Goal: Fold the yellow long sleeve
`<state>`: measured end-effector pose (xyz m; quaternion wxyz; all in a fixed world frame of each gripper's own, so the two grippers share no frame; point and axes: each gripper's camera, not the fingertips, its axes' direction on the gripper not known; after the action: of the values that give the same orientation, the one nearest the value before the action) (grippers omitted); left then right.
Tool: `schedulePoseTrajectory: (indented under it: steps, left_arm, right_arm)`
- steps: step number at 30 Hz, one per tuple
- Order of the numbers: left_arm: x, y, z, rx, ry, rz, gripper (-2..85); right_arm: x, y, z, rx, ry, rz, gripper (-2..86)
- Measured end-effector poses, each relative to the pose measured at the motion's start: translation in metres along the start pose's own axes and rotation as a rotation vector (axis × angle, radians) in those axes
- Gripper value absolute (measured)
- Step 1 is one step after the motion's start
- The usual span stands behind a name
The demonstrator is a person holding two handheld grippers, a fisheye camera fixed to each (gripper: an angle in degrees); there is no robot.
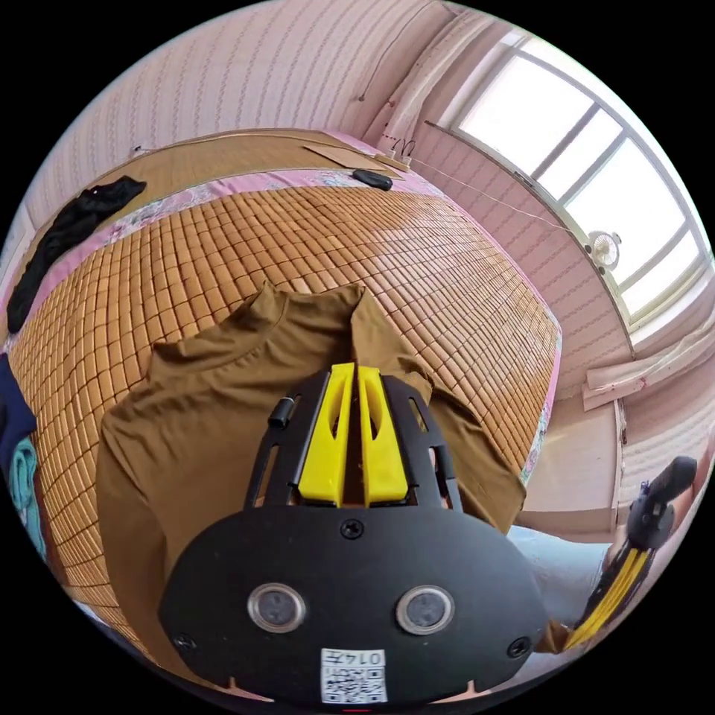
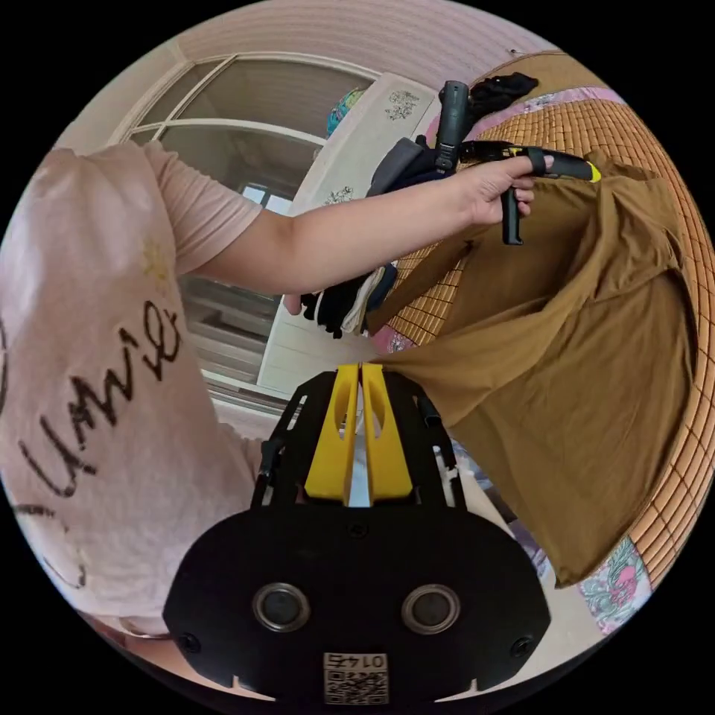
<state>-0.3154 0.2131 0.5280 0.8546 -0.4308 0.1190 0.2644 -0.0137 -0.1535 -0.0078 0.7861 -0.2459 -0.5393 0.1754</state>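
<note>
Both grippers clamp the shirt (image 1: 194, 417) — left gripper (image 1: 356, 372) pinching near the collar, right gripper (image 2: 360, 370) pinching the hem — lifting it off the mat (image 1: 298, 238) ahead, so next likely comes laying it flat.

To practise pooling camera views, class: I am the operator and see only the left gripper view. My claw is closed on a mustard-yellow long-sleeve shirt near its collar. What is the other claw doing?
Observer: The right claw is shut on an edge of the mustard-yellow long-sleeve shirt, pulling the cloth taut.
Operator: Does the shirt lie flat?
Observer: No. The part between the two claws is lifted off the woven bamboo mat.
Operator: How is my left claw carried?
Observer: A hand grips its handle, and the left claw holds the cloth up by the shoulder.
</note>
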Motion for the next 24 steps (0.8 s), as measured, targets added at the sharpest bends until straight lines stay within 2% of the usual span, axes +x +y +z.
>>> schedulePoseTrajectory:
  steps: [3, 7, 13, 18, 21, 24]
  left_arm:
    - [-0.024, 0.031, -0.026, 0.007, -0.045, -0.065, -0.8]
    - [-0.048, 0.075, -0.057, -0.043, -0.068, -0.163, -0.7]
    - [-0.041, 0.131, -0.087, -0.116, -0.067, -0.254, 0.5]
    - [-0.018, 0.13, -0.074, -0.193, -0.052, -0.233, 6.2]
    - [-0.005, 0.134, -0.061, -0.295, -0.09, -0.187, 7.4]
    - [-0.005, 0.147, -0.054, -0.366, -0.101, -0.192, 9.9]
  right_arm:
    - [0.006, -0.027, 0.068, -0.105, 0.147, -0.034, 0.0]
    - [0.025, -0.039, 0.108, -0.224, 0.085, 0.028, 0.2]
    - [0.069, -0.053, 0.064, -0.167, 0.433, 0.101, 0.7]
    - [0.113, -0.103, 0.013, -0.066, 0.863, 0.139, 3.3]
    - [0.133, -0.136, 0.006, -0.037, 0.979, 0.165, 5.9]
    - [0.148, -0.163, 0.017, -0.038, 1.004, 0.141, 5.8]
